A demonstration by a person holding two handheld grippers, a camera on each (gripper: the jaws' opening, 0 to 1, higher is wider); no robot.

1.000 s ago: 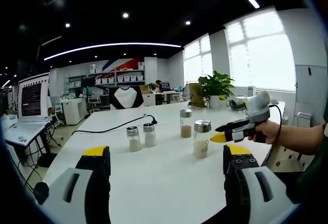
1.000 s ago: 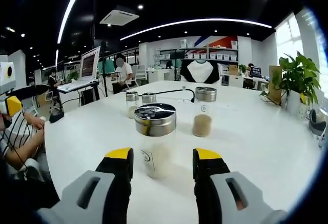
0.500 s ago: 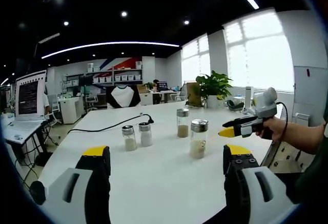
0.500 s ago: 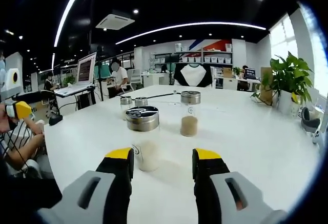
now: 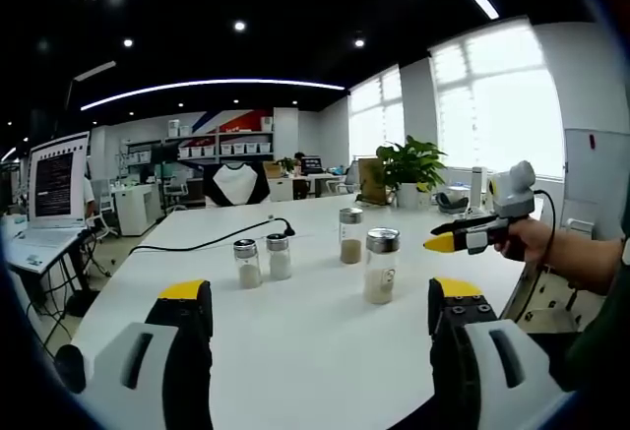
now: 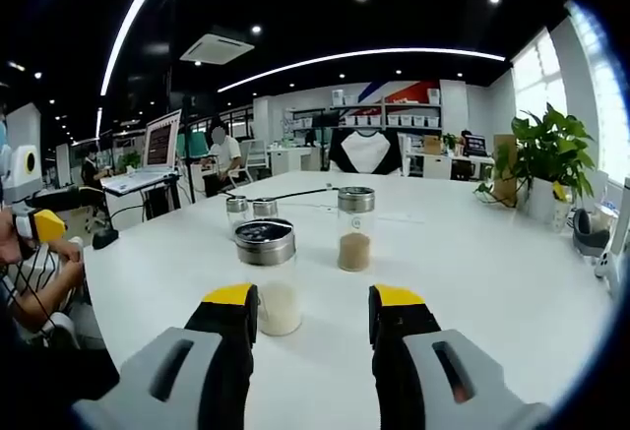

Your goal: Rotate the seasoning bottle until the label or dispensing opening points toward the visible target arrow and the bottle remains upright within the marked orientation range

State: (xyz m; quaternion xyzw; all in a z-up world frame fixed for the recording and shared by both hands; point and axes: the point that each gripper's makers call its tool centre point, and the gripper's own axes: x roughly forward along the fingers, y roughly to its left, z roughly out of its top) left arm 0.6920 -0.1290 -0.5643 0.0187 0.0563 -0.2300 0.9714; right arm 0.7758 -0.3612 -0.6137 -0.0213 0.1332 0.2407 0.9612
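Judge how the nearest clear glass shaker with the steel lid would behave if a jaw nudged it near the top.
The clear glass shaker with the steel lid looks tall and narrow, so probably tippy. Its pale filling sits low, likely steadying it somewhat. Smooth glass on the white table may slide.

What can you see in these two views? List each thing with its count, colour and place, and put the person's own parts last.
Seasoning bottles: four, clear glass with steel lids, upright mid-table.
Table: one, white, under the bottles.
Cable: one, black, across the far table.
Potted plant: one, green, far table edge.
Laptop: one, open, side desk.
Left gripper: yellow-tipped jaws apart, empty.
Right gripper: yellow-tipped jaws apart, behind the nearest bottle.
Hand: one, holding the right gripper.
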